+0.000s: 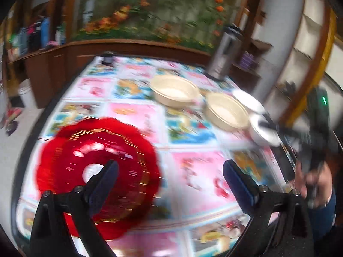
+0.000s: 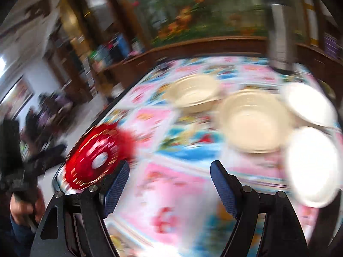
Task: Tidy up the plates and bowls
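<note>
Both views motion-blurred; fine detail not legible. Left to right on the table (image 1: 137,115), under a cartoon-print cover: red scalloped plate (image 1: 96,171) near the left edge, gold-trimmed, lying flat. Cream bowl (image 1: 174,91) further back toward the middle, upright. Second cream bowl (image 1: 226,111) just right of it, apart from the first. Two white plates at the right edge: far white plate (image 2: 308,105) and near white plate (image 2: 310,165), seemingly overlapping, contact not certain. Steel flask (image 1: 223,57) upright at the far right corner. Left gripper (image 1: 170,171): jaws spread wide, nothing between them, poised above the cover just right of the red plate. Right gripper (image 2: 170,175): jaws likewise wide apart, empty, above the cover in front of the cream bowls.
</note>
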The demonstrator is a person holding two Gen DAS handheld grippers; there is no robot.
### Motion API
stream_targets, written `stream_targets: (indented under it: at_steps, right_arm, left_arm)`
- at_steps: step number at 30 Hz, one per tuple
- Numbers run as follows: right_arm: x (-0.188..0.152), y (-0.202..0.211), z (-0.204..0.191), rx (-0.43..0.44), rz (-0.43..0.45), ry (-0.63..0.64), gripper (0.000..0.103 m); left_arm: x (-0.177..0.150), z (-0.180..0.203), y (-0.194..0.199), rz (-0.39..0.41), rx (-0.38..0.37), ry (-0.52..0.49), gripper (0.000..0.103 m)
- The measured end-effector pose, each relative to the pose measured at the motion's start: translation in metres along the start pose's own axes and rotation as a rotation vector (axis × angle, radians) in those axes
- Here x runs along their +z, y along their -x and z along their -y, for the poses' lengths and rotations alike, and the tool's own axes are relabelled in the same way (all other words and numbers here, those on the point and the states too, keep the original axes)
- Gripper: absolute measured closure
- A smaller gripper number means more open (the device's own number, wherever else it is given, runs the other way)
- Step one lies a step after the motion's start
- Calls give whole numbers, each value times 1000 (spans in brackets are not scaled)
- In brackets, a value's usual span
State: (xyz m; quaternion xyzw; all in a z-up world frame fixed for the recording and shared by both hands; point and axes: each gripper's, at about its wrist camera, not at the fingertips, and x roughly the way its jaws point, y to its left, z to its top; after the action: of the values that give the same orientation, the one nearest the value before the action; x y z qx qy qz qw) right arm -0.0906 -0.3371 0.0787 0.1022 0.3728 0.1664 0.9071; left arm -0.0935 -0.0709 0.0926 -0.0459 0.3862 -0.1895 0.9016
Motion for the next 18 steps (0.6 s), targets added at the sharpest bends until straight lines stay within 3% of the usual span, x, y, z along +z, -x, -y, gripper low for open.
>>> stream_targets:
  at_steps: [4,7,12,14,15,18]
  right_arm:
    - [13,29,68,-200,66,-123,21]
    - [22,32,113,-356,60,-204,21]
    - [23,19,163,-504,17,-294,22]
    - [20,13,177,-477,3,-339,35]
    - [17,11,183,-445,-5,-352,49]
    - [9,0,170,-409,-46,-301,65]
  left_arm:
    - [-9,25,-26,-72,-50,-31,6]
    - [-15,37,-35,-102,-65,-54,6]
    - [-23,51,-40,-129,-71,-97,6]
    - [-26,53,-43,-141,-73,-102,6]
    - [-26,53,-45,-147,-74,-102,6]
    - [-26,52,-49,-158,-76,-96,6]
